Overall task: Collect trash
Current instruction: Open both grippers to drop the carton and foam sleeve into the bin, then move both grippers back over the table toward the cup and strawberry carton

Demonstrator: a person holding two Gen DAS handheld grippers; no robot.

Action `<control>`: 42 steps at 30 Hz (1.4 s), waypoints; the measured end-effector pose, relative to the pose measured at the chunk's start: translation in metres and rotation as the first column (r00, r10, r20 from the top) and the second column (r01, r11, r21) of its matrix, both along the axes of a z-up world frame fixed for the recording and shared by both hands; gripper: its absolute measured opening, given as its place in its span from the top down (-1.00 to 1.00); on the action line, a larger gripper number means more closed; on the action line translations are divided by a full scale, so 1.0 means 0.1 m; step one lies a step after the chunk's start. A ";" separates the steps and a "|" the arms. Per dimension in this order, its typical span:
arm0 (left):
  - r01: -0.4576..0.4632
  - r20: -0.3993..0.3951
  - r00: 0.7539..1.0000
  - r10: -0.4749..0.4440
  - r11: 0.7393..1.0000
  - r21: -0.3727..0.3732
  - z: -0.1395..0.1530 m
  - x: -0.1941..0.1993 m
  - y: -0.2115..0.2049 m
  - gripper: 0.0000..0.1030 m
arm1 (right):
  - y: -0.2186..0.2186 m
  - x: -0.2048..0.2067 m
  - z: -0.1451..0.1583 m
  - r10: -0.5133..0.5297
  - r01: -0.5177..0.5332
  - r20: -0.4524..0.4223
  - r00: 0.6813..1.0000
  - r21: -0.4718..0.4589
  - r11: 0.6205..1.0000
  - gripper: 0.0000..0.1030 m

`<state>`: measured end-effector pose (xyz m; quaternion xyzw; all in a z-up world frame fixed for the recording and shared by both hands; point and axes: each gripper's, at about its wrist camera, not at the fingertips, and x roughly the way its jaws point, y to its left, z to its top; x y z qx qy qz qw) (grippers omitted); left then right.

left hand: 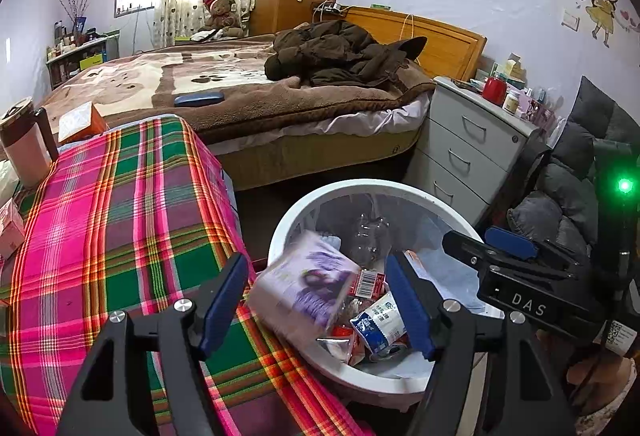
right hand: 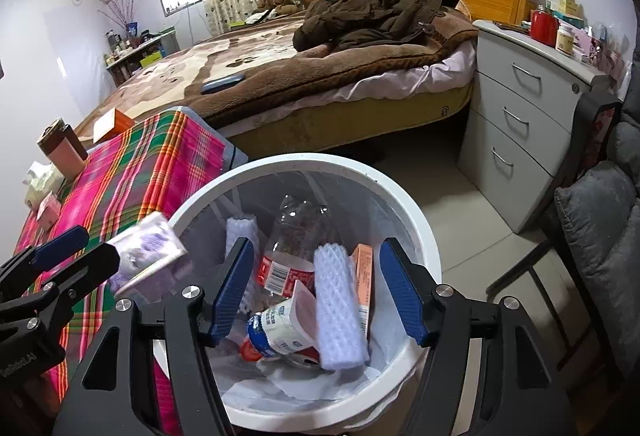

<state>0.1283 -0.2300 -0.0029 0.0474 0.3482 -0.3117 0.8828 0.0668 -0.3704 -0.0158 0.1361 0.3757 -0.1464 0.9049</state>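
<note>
Both claws hang over the round white plastic trash bin point(right hand: 404, 204), which stands on the floor just beside the pink-and-green plaid cloth point(left hand: 120, 220). The left gripper point(left hand: 320, 300) is spread apart, nothing pressed by its blue pads; a blurred lilac-printed paper packet point(left hand: 308, 288) sits loose between them, over the bin's cloth-side rim. The right gripper point(right hand: 316, 288) stands wide and empty above the bin's middle. Inside the bin (it has a thin clear liner) lie a clear plastic bottle with a red label point(right hand: 292, 236), a white foam net sleeve point(right hand: 340, 308), a slim orange carton point(right hand: 363, 276) and a small white-and-blue yoghurt pot point(right hand: 280, 328).
</note>
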 end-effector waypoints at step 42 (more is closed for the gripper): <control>-0.273 0.114 0.953 0.280 0.959 -0.077 0.35 -0.13 1.55 -0.44 | 1.00 0.16 0.32 0.201 -0.195 0.138 0.970 -0.055 0.979 -0.30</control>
